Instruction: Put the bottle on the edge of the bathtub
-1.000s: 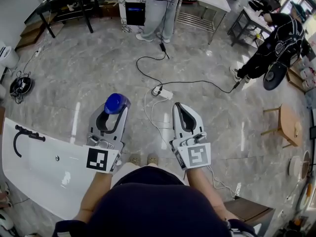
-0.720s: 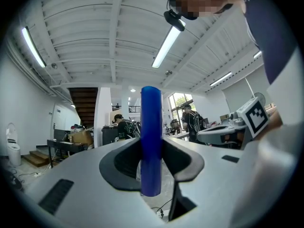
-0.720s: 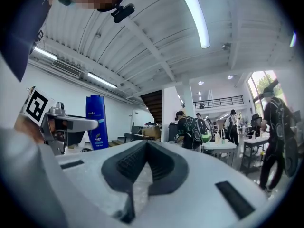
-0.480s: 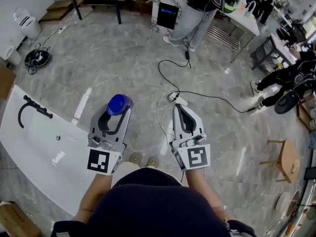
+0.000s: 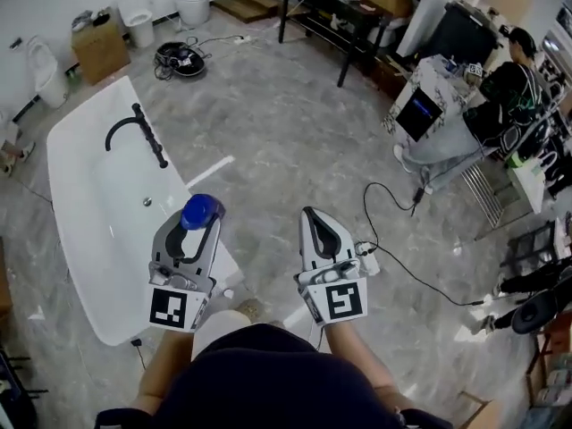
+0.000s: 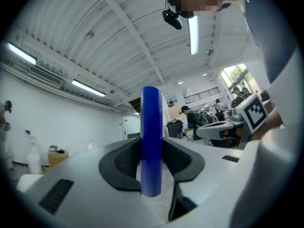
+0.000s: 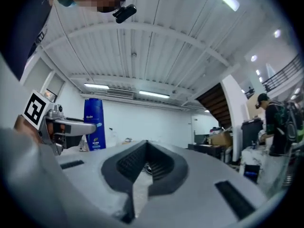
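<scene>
They've swung round: the white bathtub now sits just by the left gripper, clamped on the blue bottle; right gripper closed, empty, so placing looks near

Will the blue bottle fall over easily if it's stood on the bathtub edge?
Probably a bit tippy: the blue bottle looks tall and thin between the left gripper's jaws. It seems stiff, since the pads press on it with no visible dent. The bathtub rim looks smooth and glossy, so the bottle might slide.
</scene>
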Available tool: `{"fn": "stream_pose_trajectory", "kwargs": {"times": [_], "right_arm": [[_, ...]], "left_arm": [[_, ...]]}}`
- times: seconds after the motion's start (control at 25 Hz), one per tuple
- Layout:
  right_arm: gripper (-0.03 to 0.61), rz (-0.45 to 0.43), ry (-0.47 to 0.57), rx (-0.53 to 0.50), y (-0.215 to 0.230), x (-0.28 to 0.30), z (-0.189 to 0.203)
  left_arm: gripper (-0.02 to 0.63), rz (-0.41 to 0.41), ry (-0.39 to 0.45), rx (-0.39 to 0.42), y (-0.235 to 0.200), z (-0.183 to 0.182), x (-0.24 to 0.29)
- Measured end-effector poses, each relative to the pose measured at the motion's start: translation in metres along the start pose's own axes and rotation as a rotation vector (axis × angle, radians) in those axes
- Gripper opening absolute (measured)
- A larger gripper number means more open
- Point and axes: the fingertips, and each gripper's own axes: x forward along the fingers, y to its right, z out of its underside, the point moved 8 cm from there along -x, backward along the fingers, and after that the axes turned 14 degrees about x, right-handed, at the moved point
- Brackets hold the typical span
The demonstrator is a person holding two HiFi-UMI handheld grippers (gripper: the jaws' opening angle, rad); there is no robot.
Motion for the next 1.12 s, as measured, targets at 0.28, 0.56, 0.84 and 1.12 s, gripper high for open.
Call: {"fn": "stream_pose_trajectory", "kwargs": {"times": [0.28, 0.56, 0.84, 1.12], "right_arm": [[0.0, -0.246, -0.023, 0.029, -0.065, 0.045, 0.009], [0.0, -0.324, -0.026, 0.041, -0.099, 0.053, 0.006], [0.0, -0.293, -0.051, 0.03, -0.109, 0.054, 0.012], [0.0, -0.216, -0.112, 0.005, -0.09, 0.065, 0.028]], "left_arm": [[0.14, -0.243, -0.124, 0.037, -0.049, 0.014, -0.075], [0.14, -0.341, -0.156, 0.034, -0.066, 0.008, -0.113], [0.14, -0.295, -0.129, 0.024, -0.072, 0.012, -0.108], [0.14, -0.223, -0.101, 0.007, -0.066, 0.036, -0.077]]}}
